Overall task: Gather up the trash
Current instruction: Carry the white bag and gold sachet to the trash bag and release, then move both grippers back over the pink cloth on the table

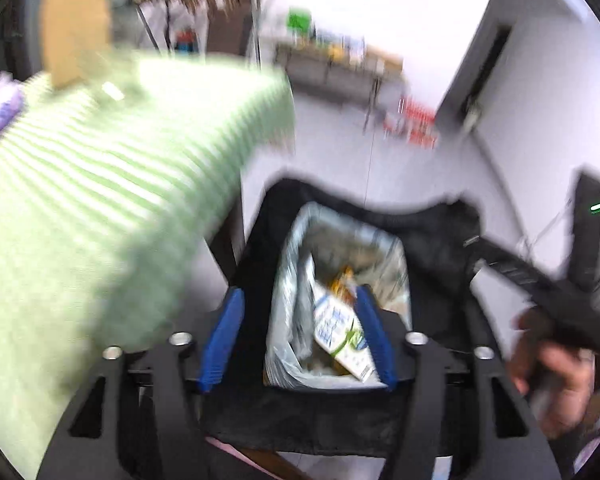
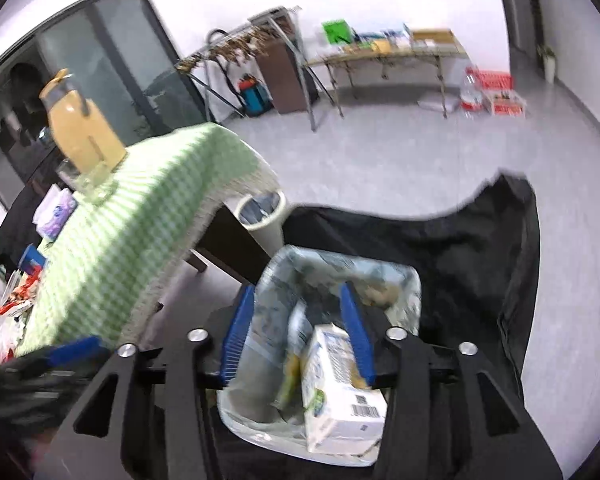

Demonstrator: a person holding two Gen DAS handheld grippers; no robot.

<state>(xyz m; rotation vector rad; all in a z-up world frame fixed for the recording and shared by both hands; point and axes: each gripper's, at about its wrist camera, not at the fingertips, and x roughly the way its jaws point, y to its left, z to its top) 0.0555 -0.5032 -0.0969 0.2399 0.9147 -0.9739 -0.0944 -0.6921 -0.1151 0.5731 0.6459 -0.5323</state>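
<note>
From the left wrist view, the left tongs (image 1: 298,334) stand wide and empty above the clear-plastic-lined trash bin (image 1: 396,248). A white and blue drink carton (image 1: 342,334) already lies inside, its long axis slanting toward the near right corner.

From the right wrist view, the right tongs (image 2: 300,340) are half open and hold nothing. The carton (image 2: 336,388) leans against the bin's near wall. Red wrappers (image 2: 18,300) wait at the near edge of the green-checked counter (image 2: 140,216), so the work seems unfinished.
</note>
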